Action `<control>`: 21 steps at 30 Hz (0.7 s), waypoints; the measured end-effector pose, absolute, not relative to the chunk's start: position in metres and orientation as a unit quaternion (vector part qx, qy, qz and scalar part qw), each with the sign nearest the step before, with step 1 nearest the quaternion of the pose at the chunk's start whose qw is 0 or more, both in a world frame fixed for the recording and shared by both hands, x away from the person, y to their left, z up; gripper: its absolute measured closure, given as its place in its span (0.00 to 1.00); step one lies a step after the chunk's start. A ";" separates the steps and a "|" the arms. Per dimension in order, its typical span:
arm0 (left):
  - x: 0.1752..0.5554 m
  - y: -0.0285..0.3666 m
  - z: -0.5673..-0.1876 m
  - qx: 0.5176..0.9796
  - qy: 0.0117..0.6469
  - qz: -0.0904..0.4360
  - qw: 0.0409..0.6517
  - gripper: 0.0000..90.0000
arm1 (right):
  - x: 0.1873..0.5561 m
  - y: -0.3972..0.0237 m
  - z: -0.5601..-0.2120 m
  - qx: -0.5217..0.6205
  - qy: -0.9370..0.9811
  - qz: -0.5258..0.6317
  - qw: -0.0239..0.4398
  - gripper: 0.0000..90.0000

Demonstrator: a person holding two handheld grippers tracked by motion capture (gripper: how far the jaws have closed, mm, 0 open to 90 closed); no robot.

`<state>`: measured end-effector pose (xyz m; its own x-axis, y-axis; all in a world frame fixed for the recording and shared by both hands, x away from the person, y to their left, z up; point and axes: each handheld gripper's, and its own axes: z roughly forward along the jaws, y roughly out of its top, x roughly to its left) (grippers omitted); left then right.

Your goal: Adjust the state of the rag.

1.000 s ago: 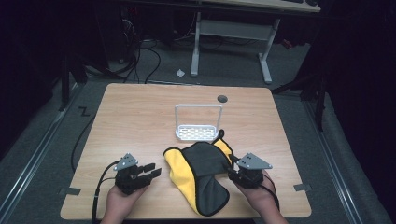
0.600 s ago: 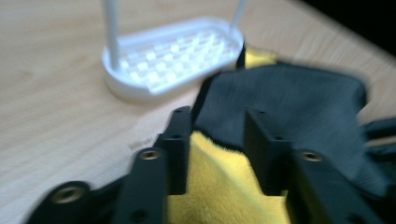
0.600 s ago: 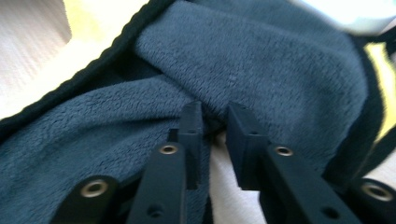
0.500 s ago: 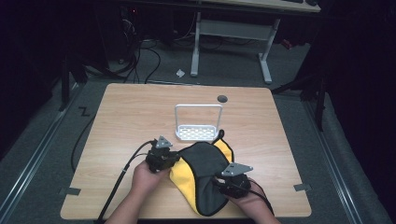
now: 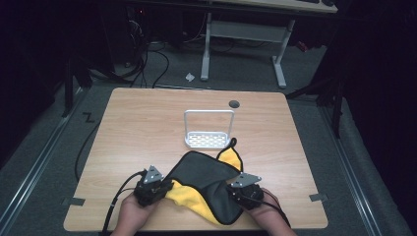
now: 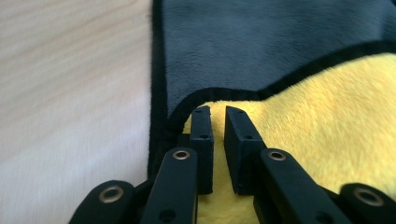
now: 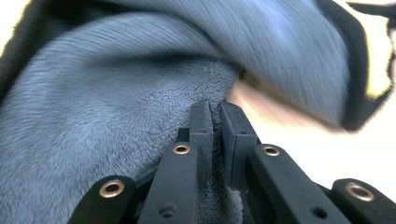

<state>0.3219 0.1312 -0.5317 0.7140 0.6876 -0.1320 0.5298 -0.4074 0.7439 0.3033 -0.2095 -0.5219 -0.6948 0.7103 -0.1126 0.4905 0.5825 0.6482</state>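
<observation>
Down at the near edge of the table, both grippers have just been closing on the cloth: the left gripper pinches its yellow side, the right gripper its grey fold. Just beyond stands a white rack.

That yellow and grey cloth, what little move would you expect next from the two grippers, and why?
Probably a small lift of both grippers together. The left gripper has just been closing on the cloth at its yellow side, the right gripper on a grey fold, and the cloth lies rumpled on the table near the white rack. Raising it should let it hang free.
</observation>
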 end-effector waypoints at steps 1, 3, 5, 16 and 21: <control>0.319 0.134 -0.532 0.831 0.369 0.092 0.406 0.91 | 0.305 -0.215 -0.522 0.351 0.868 0.296 0.190 0.94; 0.316 0.139 -0.532 0.828 0.373 0.080 0.410 0.91 | 0.309 -0.228 -0.521 0.371 0.860 0.285 0.203 0.94; 0.316 0.142 -0.533 0.827 0.375 0.073 0.413 0.91 | 0.312 -0.245 -0.521 0.397 0.848 0.273 0.221 0.94; 0.310 0.140 -0.529 0.844 0.351 0.055 0.402 0.91 | 0.309 -0.301 -0.518 0.476 0.810 0.243 0.241 0.93; 0.314 0.144 -0.527 0.832 0.364 0.066 0.414 0.87 | 0.308 -0.303 -0.511 0.475 0.800 0.274 0.244 0.84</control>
